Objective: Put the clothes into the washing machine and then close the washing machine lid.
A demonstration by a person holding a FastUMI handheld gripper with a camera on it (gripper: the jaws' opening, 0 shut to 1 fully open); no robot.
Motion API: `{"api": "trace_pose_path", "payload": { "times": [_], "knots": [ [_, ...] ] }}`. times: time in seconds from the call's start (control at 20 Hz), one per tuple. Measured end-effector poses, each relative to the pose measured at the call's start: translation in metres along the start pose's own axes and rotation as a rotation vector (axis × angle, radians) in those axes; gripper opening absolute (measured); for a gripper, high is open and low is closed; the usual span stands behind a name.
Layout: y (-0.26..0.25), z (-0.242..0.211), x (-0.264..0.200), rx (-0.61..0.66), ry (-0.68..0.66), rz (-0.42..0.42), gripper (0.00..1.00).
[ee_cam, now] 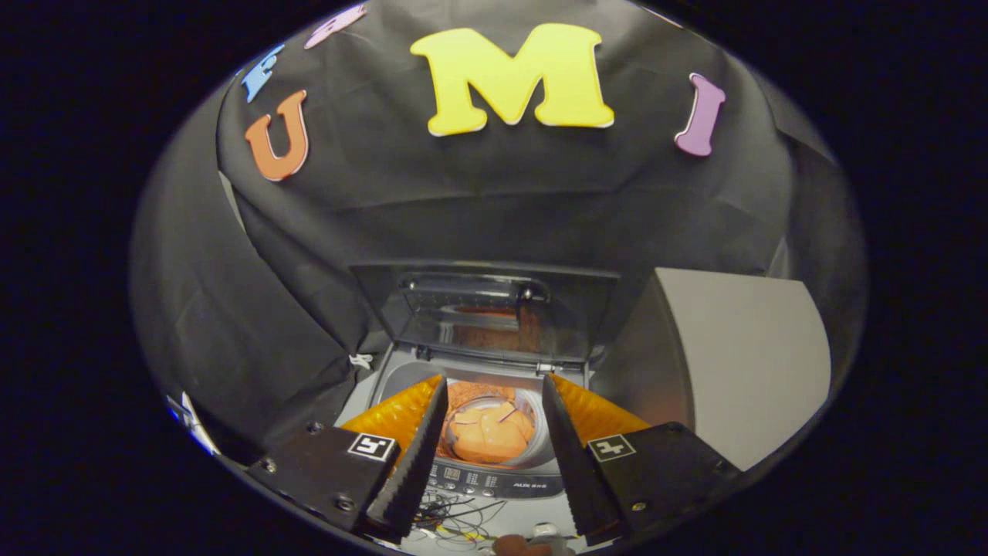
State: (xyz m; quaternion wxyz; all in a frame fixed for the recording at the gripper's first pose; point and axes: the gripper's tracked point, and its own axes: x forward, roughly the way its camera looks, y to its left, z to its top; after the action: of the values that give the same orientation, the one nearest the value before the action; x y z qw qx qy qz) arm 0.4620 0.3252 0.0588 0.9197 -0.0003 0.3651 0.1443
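The orange clothes [490, 432] already lie in the drum of the washing machine [494, 483], seen between the fingers of the released, empty hand-held gripper [494, 386]. The far lid [486, 313] stands upright; next move likely calls for pulling it down.

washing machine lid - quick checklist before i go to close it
1. Orange clothes inside the drum: ok.
2. Nothing draped over the round drum rim: ok, as far as visible.
3. Dark transparent lid of the small grey top-loading washing machine standing open, upright at the back: ok.
4. Gripper open, holding nothing: ok.
5. Grey box beside the machine apart from the lid: cannot tell.
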Motion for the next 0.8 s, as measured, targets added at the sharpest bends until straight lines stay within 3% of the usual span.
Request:
{"api": "trace_pose_path", "payload": {
  "times": [0.3, 0.8],
  "knots": [
    [-0.005, 0.036, -0.015, 0.042, -0.036, -0.020, 0.76],
    [-0.005, 0.104, 0.091, 0.005, 0.012, -0.005, 0.77]
  ]
}}
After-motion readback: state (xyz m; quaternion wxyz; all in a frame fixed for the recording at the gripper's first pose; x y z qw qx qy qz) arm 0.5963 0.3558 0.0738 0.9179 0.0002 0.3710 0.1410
